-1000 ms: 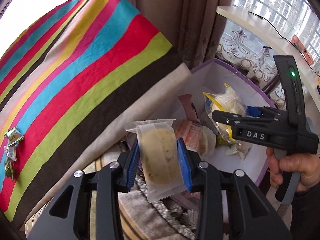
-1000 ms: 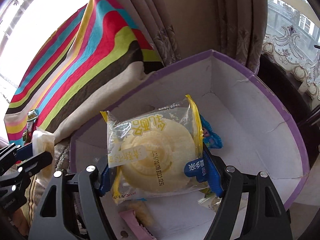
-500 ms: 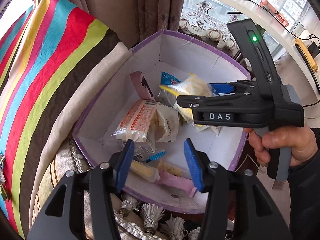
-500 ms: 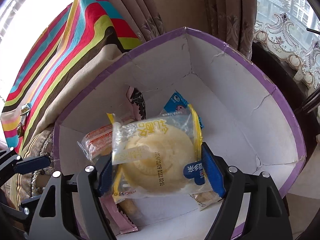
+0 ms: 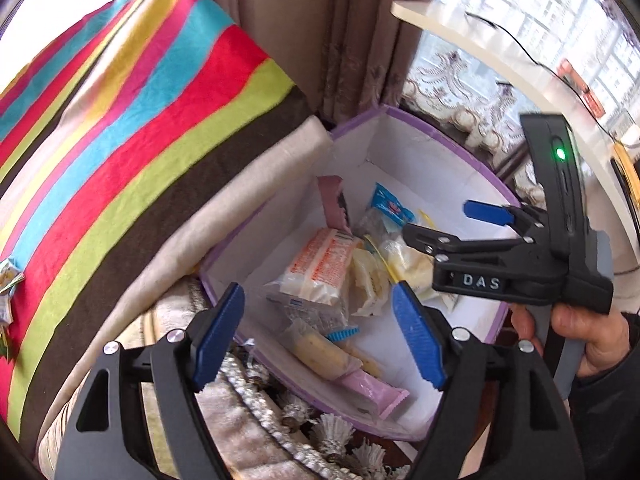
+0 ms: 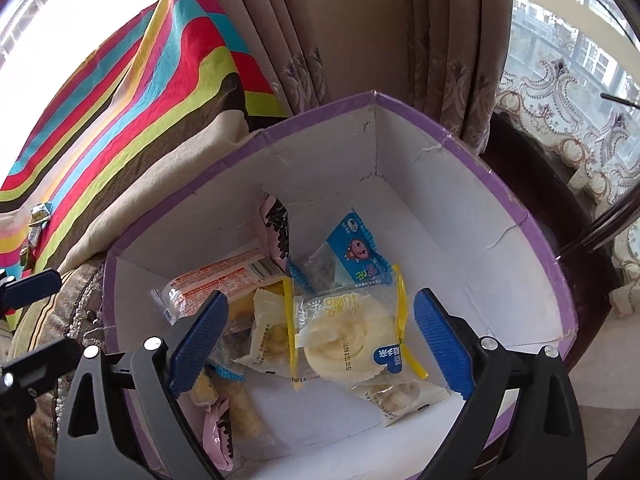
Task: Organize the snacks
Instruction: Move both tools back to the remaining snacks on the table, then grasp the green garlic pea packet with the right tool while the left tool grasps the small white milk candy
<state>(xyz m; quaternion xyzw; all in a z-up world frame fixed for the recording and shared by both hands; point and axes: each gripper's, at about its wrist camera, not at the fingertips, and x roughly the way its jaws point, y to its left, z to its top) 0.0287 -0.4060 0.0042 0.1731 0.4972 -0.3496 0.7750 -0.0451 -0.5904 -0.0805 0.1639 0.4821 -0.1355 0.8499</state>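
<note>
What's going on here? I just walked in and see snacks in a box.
A person is sorting wrapped snacks into a purple-rimmed box, with a gripper in each hand. The left gripper and right gripper hover over the box, jaws opening and nothing between them. The round yellow-edged cake packet lies inside on the pile. A few small packets remain on the striped blanket.

Striped blanket, curtains, bright window.

A big striped blanket in red, blue, green, yellow and brown lay on the left. Brown curtains hung behind it. A lace cloth was by the window. A pale shelf held a black cord, maybe a charger.
</note>
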